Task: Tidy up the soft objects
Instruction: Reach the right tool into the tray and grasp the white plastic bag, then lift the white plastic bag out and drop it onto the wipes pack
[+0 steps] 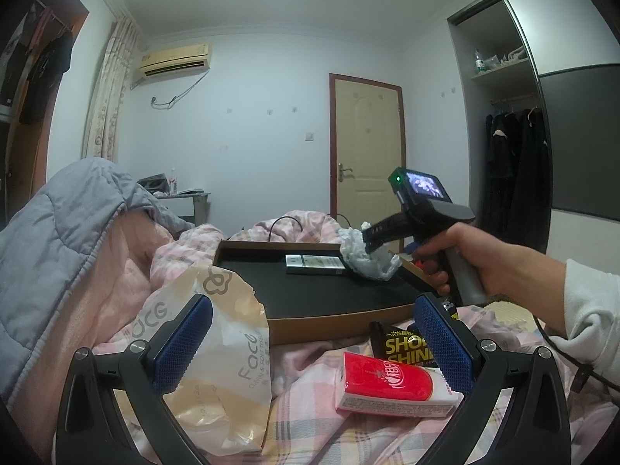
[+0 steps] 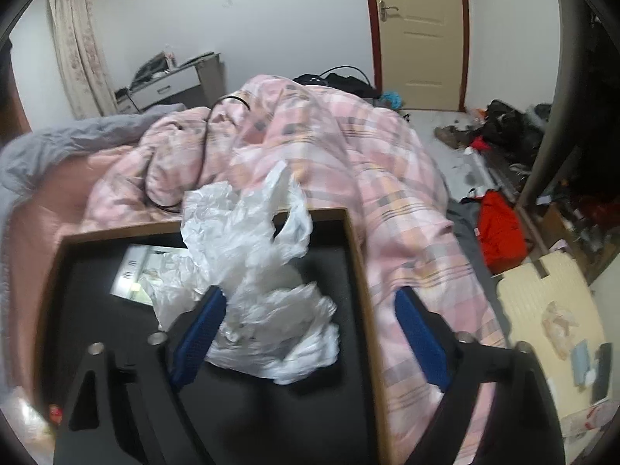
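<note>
While blurred, plastic bag [image 2: 255,271] seemingly touches right gripper's [image 2: 310,333] left pad.

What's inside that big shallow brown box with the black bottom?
In the brown box lie a crumpled white plastic bag and a flat white packet. The bag overlaps the packet's edge, hiding anything beneath.
</note>
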`<state>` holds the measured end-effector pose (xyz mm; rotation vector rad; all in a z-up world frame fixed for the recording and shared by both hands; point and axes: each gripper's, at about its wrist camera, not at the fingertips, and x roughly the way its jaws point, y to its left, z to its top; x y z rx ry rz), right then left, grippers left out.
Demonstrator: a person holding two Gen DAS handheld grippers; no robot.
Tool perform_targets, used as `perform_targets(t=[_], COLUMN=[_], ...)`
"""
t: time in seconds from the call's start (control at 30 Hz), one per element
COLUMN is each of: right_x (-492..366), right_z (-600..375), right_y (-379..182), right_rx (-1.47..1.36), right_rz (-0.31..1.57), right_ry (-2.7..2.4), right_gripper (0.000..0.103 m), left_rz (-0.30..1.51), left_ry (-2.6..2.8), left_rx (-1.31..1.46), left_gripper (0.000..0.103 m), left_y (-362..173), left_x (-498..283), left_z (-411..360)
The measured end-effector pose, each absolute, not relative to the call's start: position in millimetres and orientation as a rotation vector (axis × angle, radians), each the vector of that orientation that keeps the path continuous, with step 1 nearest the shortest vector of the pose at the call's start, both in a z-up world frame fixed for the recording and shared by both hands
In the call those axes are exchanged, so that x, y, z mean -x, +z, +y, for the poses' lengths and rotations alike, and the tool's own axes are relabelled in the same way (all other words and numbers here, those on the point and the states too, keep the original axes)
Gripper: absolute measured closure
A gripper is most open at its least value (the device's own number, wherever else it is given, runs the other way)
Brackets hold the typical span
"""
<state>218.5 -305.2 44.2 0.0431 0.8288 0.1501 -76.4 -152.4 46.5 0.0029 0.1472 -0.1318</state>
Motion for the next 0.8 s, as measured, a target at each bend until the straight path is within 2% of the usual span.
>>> perform_targets(t=[0.13,0.17,0.2,0.3,0.63,0.8], right_x=[-220.8,-218.6,-219.6,-213.6,-138.8,-81.0], right_z=[-302.4,-303.3,-305.6,-311.4,-347.2,-376.5], right_y=[39.6,40.5,41.3,47.3,89.6,81.0], right_rx=[0.0,0.011,0.0,-0.021,-0.091,-0.146], right_rz=[0.81,0.799,0.803,0.767,0.555,0.514], right_ry=[0.138,0.15,0.18,0.209,0.301,0.307], right_gripper=[0.059,0.078,0.082,0.087,0.088,0.088], left_rz=[0.149,0.15,0.151,0.15,0.14,0.145], left_ry=[-0.131,-0.131,-0.131,-0.133,-0.138,-0.138], left_rx=[-0.003,-0.003,-0.003,-0.003,-0.009,0.008], left_gripper=[0.0,0.0,0.0,0.0,0.0,0.0], left_y=[46.1,46.0,45.8,45.8,45.7,46.0], left_x=[76.2,76.1,76.1,76.2,76.7,77.9], left_z=[-152.4,-152.3,-152.1,-151.7,-152.1,-148.9])
